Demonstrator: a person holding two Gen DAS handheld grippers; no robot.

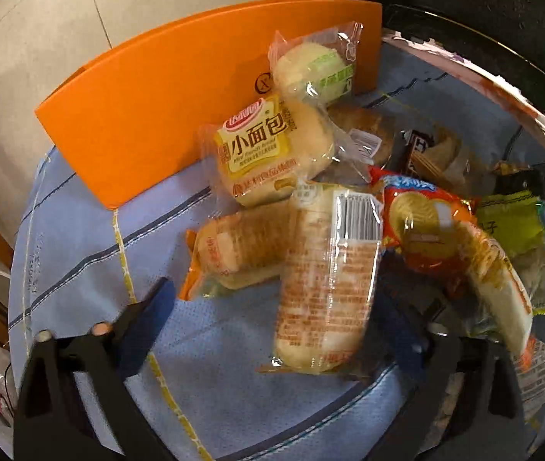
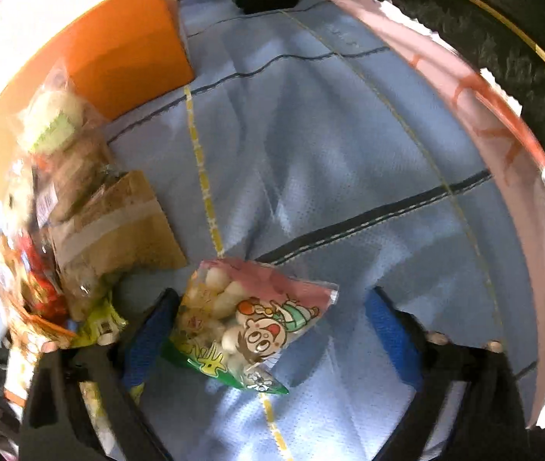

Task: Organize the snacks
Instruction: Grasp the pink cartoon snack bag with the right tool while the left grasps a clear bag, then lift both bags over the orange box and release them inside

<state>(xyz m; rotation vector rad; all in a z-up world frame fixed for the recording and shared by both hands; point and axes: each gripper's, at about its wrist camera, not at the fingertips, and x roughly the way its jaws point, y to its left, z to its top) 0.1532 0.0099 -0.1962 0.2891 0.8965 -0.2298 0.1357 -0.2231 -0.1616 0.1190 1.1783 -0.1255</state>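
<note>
1. In the left wrist view, a long pale bread roll in a clear wrapper with orange print and a barcode (image 1: pixel 326 280) lies on the light blue stitched cloth (image 1: pixel 80 253) between the blue-padded fingers of the left gripper (image 1: pixel 272 299). The jaws stand apart, and neither pad visibly presses the wrapper.
2. In the right wrist view, a clear bag of white puffed balls with a cartoon face and a green bottom edge (image 2: pixel 249 322) lies between the fingers of the right gripper (image 2: pixel 272 330). It sits close against the left pad and well clear of the right one; the jaws stand apart.
3. A yellow-labelled small bread pack (image 1: pixel 268 150) reads "小面包".
4. Behind it, a green-labelled round bun in clear wrap (image 1: pixel 314 65) leans on the upright orange box (image 1: pixel 165 92).
5. A red-orange biscuit packet (image 1: pixel 422 223) and a yellow-green sachet (image 1: pixel 510 223) lie to the right in the pile.
</note>
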